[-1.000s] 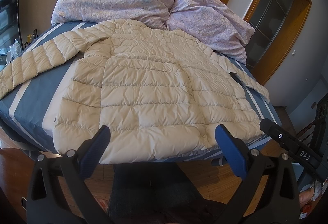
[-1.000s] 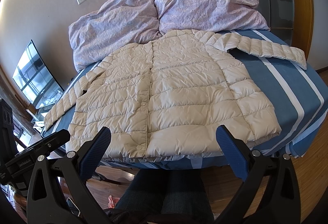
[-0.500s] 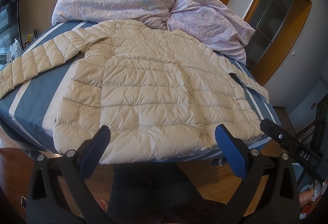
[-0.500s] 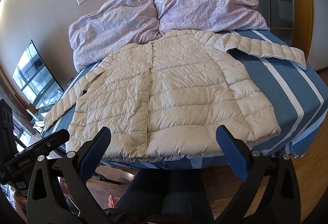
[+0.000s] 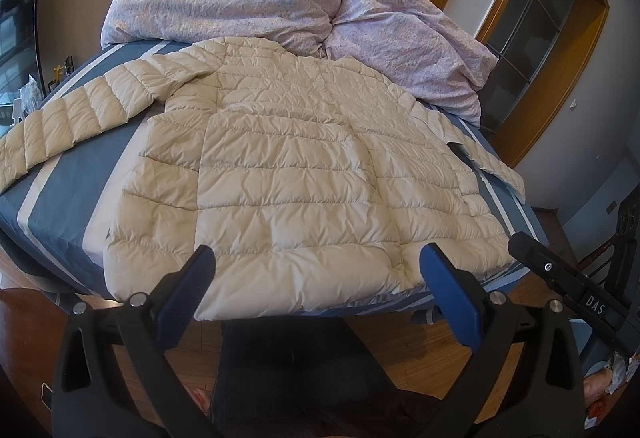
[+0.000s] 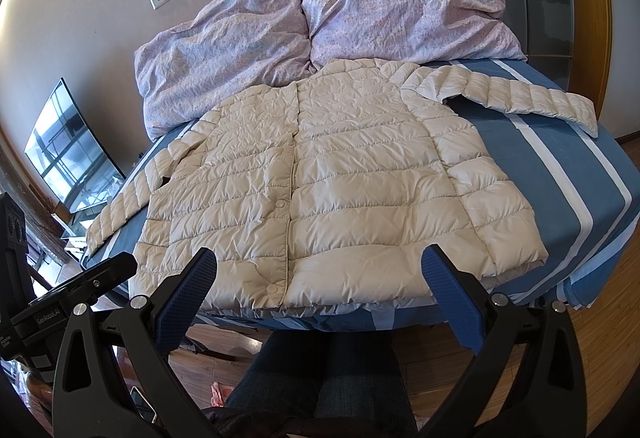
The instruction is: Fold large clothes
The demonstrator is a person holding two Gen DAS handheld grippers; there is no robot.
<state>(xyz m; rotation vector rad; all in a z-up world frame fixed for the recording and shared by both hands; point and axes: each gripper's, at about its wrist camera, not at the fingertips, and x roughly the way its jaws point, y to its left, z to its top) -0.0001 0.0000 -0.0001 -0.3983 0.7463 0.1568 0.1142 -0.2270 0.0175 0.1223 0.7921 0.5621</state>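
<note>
Covering most of the bed (image 6: pixel 532 157), the jacket (image 6: pixel 320 173) lay flat, front up, snaps closed, hem at the near edge, collar against the pillows (image 6: pixel 280 21). Both sleeves were spread outward: one sleeve (image 6: pixel 516 93) toward the right, the other sleeve (image 5: pixel 76 109) toward the left. Left hand-held gripper (image 5: pixel 318 280) and right hand-held gripper (image 6: pixel 320 280) hung apart from the hem, jaws wide, holding nothing. Judgement: folding not yet begun; the next move likely calls for pinching a sleeve or side edge and carrying it across the body.
</note>
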